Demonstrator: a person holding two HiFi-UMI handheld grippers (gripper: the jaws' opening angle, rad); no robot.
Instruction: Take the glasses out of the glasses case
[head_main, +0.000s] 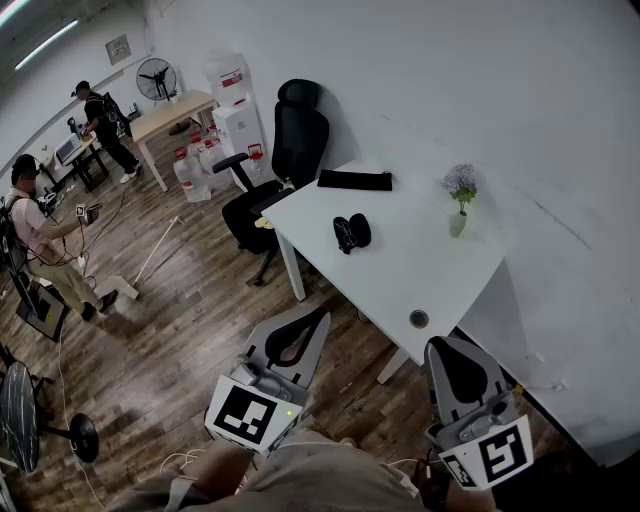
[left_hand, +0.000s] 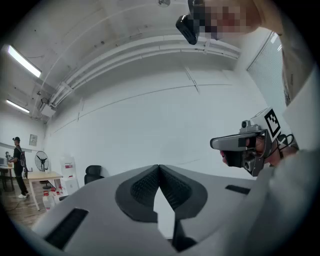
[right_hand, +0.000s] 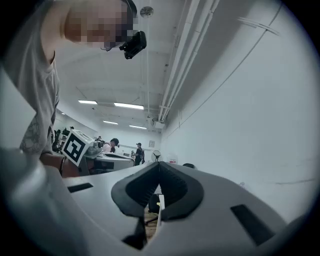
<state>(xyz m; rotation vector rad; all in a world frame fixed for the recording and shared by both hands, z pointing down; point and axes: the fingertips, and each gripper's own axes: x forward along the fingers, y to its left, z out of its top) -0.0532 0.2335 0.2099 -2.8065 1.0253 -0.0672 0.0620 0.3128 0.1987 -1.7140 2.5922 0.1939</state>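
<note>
A small black glasses case (head_main: 350, 233) lies on the white table (head_main: 400, 270), near its middle. I cannot tell whether it is open, and no glasses show. My left gripper (head_main: 315, 318) is held low over the wooden floor, short of the table's near edge. Its jaws are shut with nothing between them, and the tips meet in the left gripper view (left_hand: 159, 167). My right gripper (head_main: 445, 348) hovers by the table's near corner, also shut and empty (right_hand: 159, 165). Both point level towards the white wall. The right gripper (left_hand: 245, 145) also shows from the side in the left gripper view.
A long flat black item (head_main: 355, 180) lies at the table's far edge. A vase of purple flowers (head_main: 460, 205) stands at its right, and a round cable hole (head_main: 419, 319) is near the front corner. A black office chair (head_main: 295, 150) stands behind the table. People (head_main: 40, 250) work at the left.
</note>
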